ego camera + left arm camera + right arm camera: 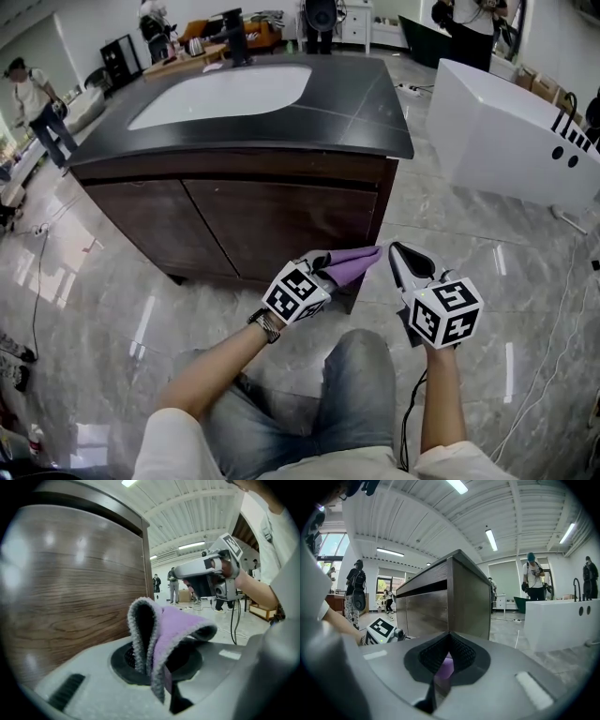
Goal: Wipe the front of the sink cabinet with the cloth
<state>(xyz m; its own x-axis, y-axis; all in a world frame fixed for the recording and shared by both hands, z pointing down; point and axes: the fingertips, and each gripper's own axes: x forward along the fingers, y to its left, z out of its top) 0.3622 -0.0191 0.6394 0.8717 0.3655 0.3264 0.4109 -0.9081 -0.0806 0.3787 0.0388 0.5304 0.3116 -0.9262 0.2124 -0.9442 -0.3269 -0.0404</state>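
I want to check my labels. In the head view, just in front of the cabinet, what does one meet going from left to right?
left gripper → purple cloth held in its jaws → right gripper

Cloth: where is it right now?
Head view, centre: the cloth is clamped in the left claw, near the front right corner of the cabinet, beside the right claw.
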